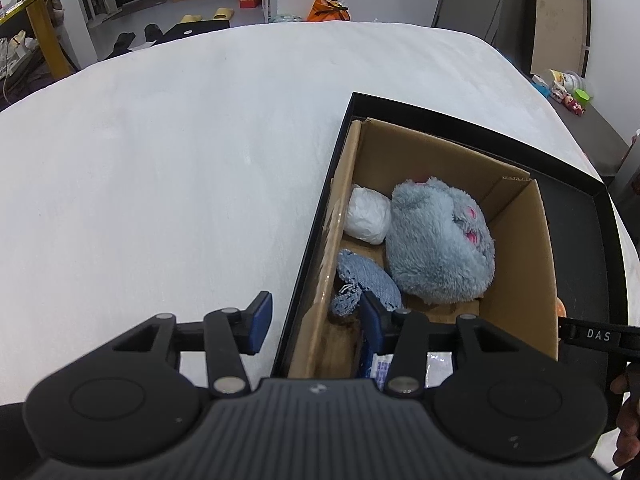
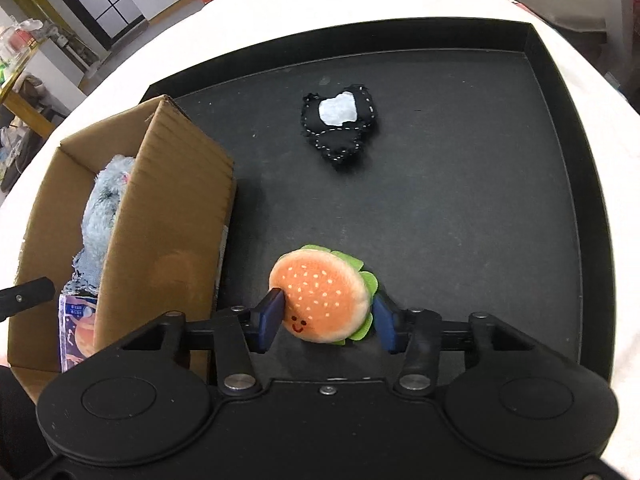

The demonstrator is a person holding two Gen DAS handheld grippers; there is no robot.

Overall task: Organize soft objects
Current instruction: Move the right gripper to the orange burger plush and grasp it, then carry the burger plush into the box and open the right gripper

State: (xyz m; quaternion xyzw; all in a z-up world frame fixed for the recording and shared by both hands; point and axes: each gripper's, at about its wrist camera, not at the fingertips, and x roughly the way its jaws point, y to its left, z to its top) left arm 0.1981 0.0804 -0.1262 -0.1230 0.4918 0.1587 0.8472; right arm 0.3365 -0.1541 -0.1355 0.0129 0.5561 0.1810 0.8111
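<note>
Right gripper (image 2: 325, 322): your 2 blue pads are clamping the burger plush (image 2: 320, 294) on the black tray (image 2: 440, 208), while the cardboard box (image 2: 176, 216) is standing just to its left, nearer this hand.

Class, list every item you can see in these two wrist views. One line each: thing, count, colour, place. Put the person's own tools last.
Tray: one, black, on the white surface.
Cardboard box: one, brown, in the tray's left part.
Plush animal: one, grey-blue, in the box.
White bundle: one, in the box.
Knitted piece: one, blue, in the box.
Felt toy: one, black with white patch, on the tray.
Burger plush: one, orange and green, on the tray.
Left gripper: open, straddling the box wall.
Right gripper: fingers pressing the burger.
</note>
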